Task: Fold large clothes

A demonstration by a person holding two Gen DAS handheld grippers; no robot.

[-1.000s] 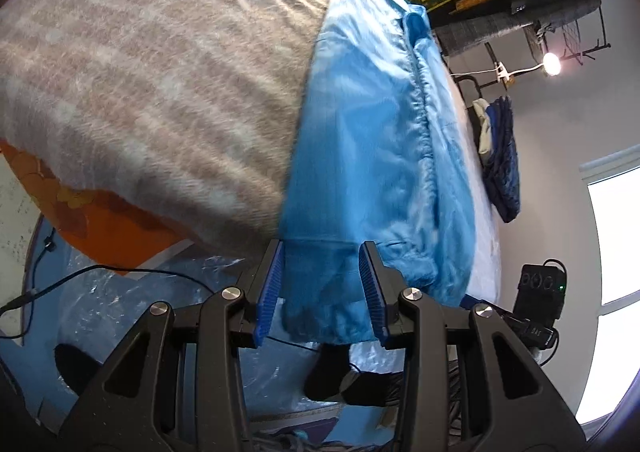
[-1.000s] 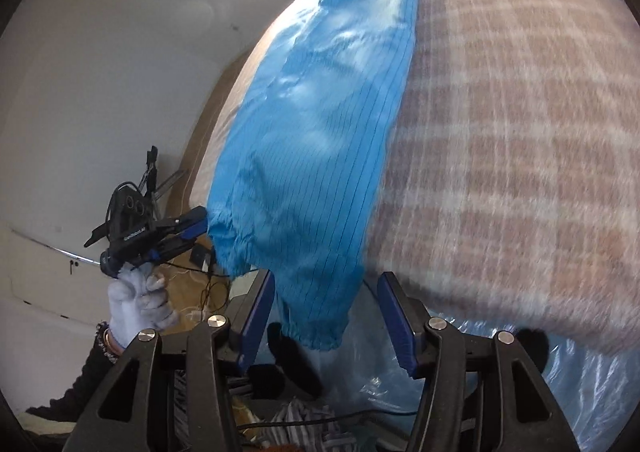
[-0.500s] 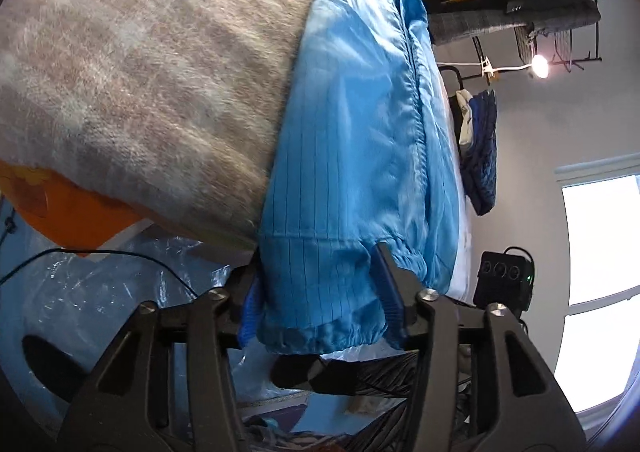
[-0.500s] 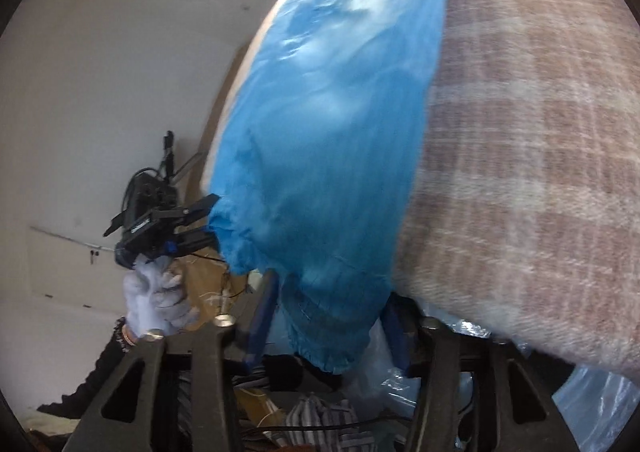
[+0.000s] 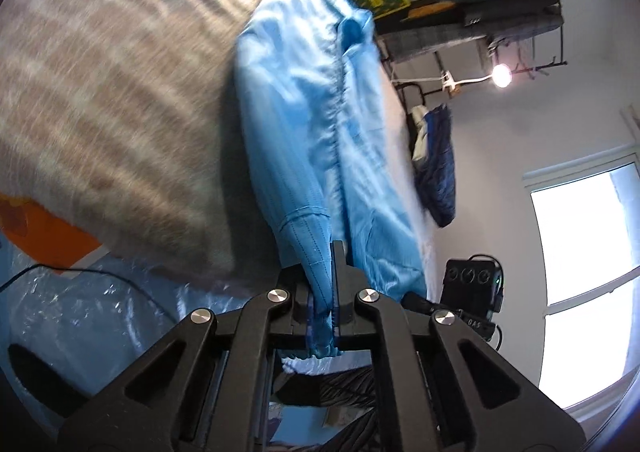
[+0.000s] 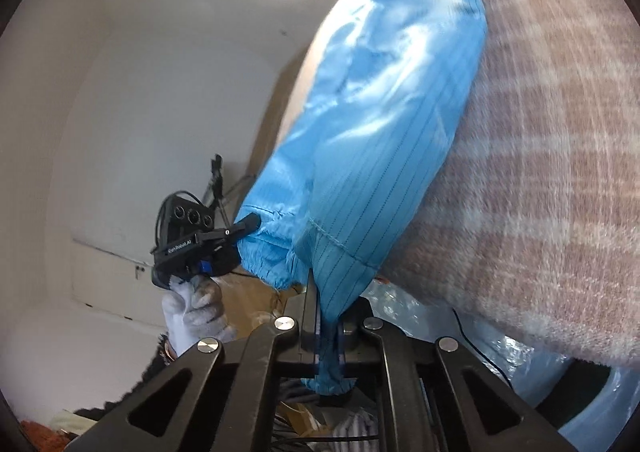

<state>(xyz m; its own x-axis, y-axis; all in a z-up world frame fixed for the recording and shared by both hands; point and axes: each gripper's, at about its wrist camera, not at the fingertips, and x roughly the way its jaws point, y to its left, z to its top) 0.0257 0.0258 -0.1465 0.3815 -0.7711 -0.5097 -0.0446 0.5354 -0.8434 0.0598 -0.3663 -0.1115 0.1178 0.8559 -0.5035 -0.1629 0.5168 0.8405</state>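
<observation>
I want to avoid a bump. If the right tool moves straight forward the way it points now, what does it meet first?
Probably the blue garment itself: the right tool is shut on its hem, and the cloth stretches ahead over the plaid blanket. Depth is unclear in this view.

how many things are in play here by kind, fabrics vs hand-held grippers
blue garment: 1
plaid blanket: 1
hand-held grippers, left and right, both clamped on the garment's hem: 2
total: 4
</observation>
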